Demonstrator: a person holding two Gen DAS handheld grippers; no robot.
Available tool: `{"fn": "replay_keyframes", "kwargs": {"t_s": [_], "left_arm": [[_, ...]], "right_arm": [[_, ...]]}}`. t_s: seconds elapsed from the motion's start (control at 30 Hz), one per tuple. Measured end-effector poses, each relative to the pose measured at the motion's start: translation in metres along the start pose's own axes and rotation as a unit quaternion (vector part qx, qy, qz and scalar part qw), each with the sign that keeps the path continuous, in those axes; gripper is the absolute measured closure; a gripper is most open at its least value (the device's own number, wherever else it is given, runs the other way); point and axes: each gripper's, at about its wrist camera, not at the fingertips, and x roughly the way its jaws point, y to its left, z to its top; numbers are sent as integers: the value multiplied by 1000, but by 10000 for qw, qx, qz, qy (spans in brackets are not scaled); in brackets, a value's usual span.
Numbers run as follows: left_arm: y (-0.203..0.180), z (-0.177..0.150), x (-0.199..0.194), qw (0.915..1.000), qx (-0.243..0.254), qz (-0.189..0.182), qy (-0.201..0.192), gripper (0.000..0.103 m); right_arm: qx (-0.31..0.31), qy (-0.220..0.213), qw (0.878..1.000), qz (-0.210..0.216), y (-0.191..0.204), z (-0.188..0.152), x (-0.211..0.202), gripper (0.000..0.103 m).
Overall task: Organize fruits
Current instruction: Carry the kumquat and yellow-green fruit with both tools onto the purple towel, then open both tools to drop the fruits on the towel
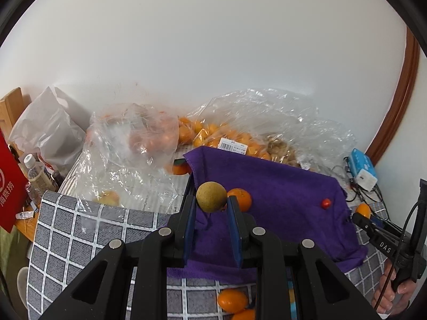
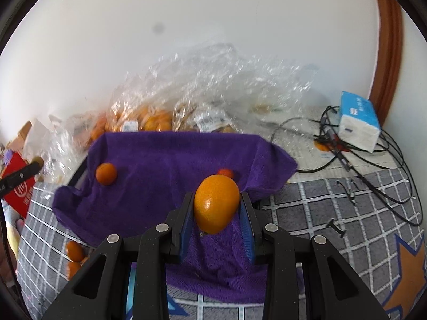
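My left gripper point(image 1: 210, 200) is shut on a round brownish-green fruit point(image 1: 210, 196), held above a purple towel point(image 1: 280, 194) draped over a dark tray. On the towel lie a small orange point(image 1: 241, 200) just behind that fruit and a tiny red fruit point(image 1: 325, 203) to the right. My right gripper point(image 2: 216, 199) is shut on an oval orange fruit point(image 2: 216, 205) over the towel's point(image 2: 160, 165) near right part. The small orange point(image 2: 106, 174) rests at the towel's left, and the red fruit point(image 2: 225, 172) peeks out behind the held one.
Clear plastic bags point(image 1: 240, 133) of orange fruit crowd the back by the wall. A blue tissue pack point(image 2: 359, 121) and tangled cables point(image 2: 373, 160) lie at the right. Loose orange fruits point(image 1: 232, 300) sit on the grey checked cloth point(image 1: 80, 234) in front. A red packet point(image 1: 8, 186) and a bottle point(image 1: 34, 170) stand left.
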Motion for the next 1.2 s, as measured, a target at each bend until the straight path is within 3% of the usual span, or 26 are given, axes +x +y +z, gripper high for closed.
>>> {"fn": "replay_keyframes", "kwargs": {"t_s": [0.33,0.77,0.87,0.93,1.0,1.1,1.2], "left_arm": [[-10,-7,54,9989,126,33,441,80],[-16,-27,90,9953,298,57,924,80],[-17,-31,94,9942,324,36,1027,80],[-19,-32,97,9933,376,23,1096,80],[-20,-32,96,9926,416,36,1141,80],[-21,-27,87,9935,390,37,1066,79],[-22,-22,71,9945,390,16,974,70]], "right_arm": [[-198,445,9988,-9,6,1,51,70],[-549,635,9961,-263,18,-4,74,70],[-488,610,9967,-239,16,-2,67,62],[-436,573,9972,-201,15,-1,59,48],[-416,493,9977,-195,15,0,50,43],[-439,338,9980,-298,17,0,32,38],[-397,171,9983,-397,16,-2,11,38]]}}
